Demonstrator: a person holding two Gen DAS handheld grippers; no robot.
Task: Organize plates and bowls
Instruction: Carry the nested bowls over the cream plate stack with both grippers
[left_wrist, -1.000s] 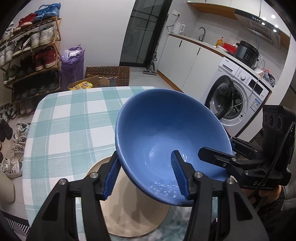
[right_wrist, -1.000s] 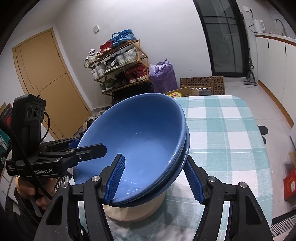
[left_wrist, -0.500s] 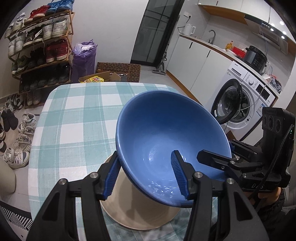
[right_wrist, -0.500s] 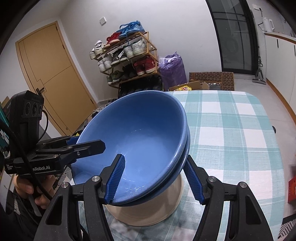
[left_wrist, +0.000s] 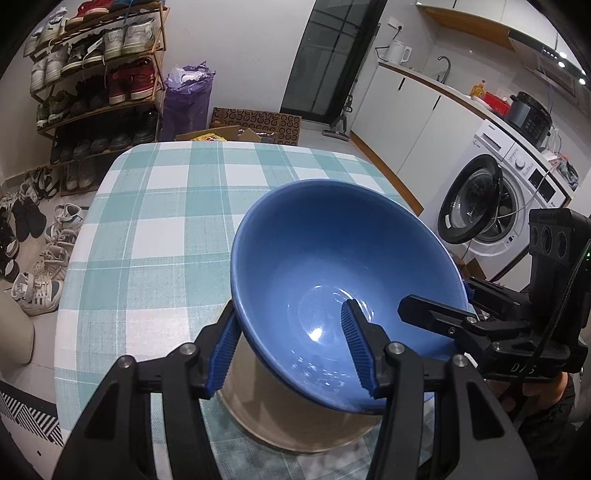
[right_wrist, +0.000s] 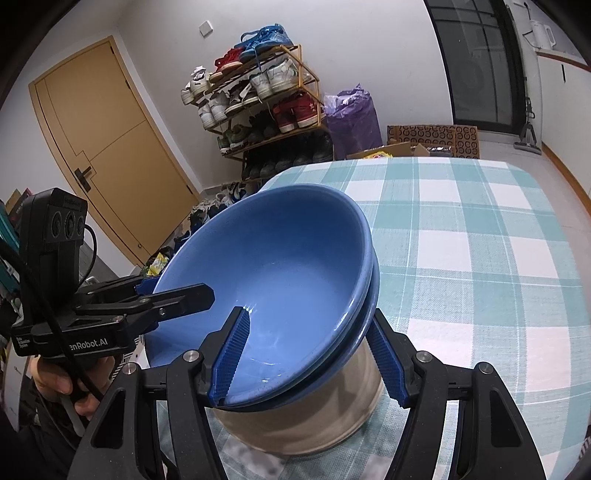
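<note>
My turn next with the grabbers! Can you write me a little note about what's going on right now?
Left gripper: clamped on the near rim of the blue bowls, one finger inside, one outside.
Right gripper: clamped on the opposite rim the same way.
The right view shows two blue bowls nested, held tilted by both grippers just over the beige bowl on the checked tablecloth.
Done: blue bowls nested and brought over the beige one.
Left: level them, lower them into the beige bowl, open both grippers. Whether they already touch it, I cannot tell.
</note>
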